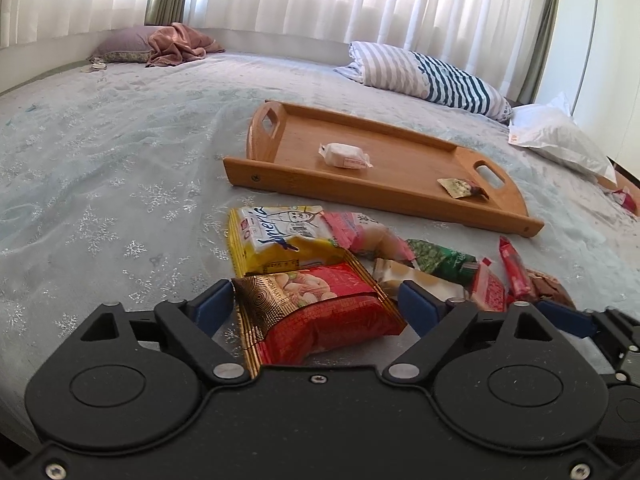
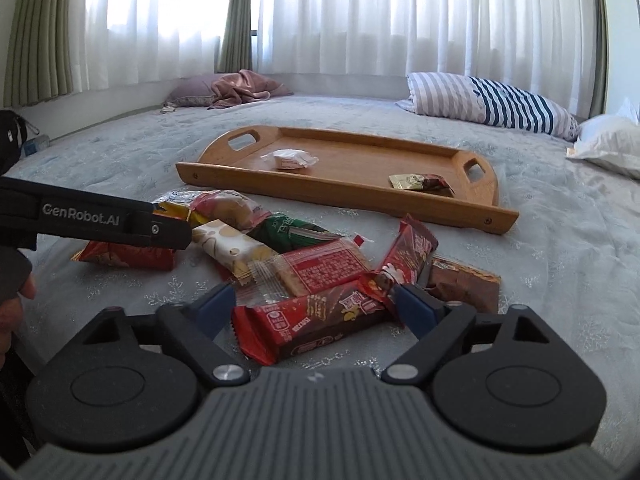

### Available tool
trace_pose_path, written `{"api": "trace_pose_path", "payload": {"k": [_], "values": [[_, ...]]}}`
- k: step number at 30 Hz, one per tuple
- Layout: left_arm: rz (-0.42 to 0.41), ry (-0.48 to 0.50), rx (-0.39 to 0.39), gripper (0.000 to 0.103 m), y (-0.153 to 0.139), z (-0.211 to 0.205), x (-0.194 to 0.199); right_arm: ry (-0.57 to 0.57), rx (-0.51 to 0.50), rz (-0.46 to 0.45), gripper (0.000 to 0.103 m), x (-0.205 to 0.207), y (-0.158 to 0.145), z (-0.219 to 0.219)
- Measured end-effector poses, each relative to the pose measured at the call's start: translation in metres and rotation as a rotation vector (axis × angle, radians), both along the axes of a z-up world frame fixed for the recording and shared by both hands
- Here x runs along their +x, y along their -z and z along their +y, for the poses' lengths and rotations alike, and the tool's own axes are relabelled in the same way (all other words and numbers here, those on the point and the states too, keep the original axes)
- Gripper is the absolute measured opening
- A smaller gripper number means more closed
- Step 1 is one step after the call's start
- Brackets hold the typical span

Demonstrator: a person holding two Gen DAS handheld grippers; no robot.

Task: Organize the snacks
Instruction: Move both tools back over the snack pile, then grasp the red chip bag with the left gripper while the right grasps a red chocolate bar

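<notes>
A pile of snack packets lies on the bed in front of a wooden tray [image 1: 400, 196] [image 2: 320, 192]. The tray holds a white wrapped sweet [image 1: 344, 155] [image 2: 289, 158] and a small gold packet [image 1: 460, 188] [image 2: 420, 182]. My left gripper [image 1: 316, 304] is open around a red and gold packet [image 1: 320, 312] that rests on the bed; its pads sit close to the packet's sides. My right gripper [image 2: 314, 304] is open around a red and brown bar [image 2: 316, 322], also lying flat. The left gripper's arm [image 2: 100, 220] shows at the left of the right wrist view.
A yellow packet [image 1: 280, 240], a green packet [image 1: 440, 258] [image 2: 296, 232], a cream packet [image 2: 232, 248] and red wrappers [image 2: 332, 268] crowd the pile. Striped pillow [image 1: 432, 76] and a white bag [image 1: 560, 136] lie beyond the tray. A pink cloth [image 1: 180, 44] sits far left.
</notes>
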State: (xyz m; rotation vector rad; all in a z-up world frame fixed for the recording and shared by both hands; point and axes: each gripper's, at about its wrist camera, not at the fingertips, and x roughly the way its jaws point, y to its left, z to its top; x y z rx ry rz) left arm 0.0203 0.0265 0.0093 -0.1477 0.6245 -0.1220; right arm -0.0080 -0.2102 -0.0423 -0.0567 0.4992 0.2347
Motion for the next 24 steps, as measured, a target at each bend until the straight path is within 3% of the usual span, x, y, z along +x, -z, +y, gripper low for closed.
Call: {"api": "trace_pose_path", "payload": {"k": [4, 5, 8, 10, 13, 18, 21, 24], "values": [[-0.012, -0.002, 0.029, 0.083, -0.002, -0.006, -0.004, 0.006, -0.004, -0.006, 0.068, -0.003, -0.002, -0.002], [-0.019, -0.010, 0.038, 0.075, -0.002, -0.007, -0.006, 0.008, -0.003, -0.010, 0.067, -0.004, -0.002, -0.002], [-0.020, -0.012, 0.042, 0.074, -0.003, -0.011, -0.006, 0.010, -0.006, -0.030, 0.061, -0.009, -0.005, -0.001], [-0.020, -0.018, 0.044, 0.074, -0.004, -0.012, -0.007, 0.000, -0.014, -0.055, 0.048, -0.014, -0.008, 0.002], [-0.021, -0.019, 0.040, 0.074, -0.006, -0.013, -0.008, -0.017, -0.062, -0.087, 0.037, -0.019, -0.012, 0.009], [-0.035, -0.025, 0.034, 0.073, -0.011, -0.010, -0.010, 0.002, -0.070, -0.083, 0.038, -0.020, -0.012, 0.011], [-0.046, -0.032, 0.028, 0.073, -0.015, -0.008, -0.013, 0.015, -0.018, -0.054, 0.052, -0.020, -0.011, 0.005], [-0.054, -0.041, 0.029, 0.073, -0.018, -0.006, -0.014, 0.034, 0.001, -0.028, 0.054, -0.022, -0.008, -0.003]]}}
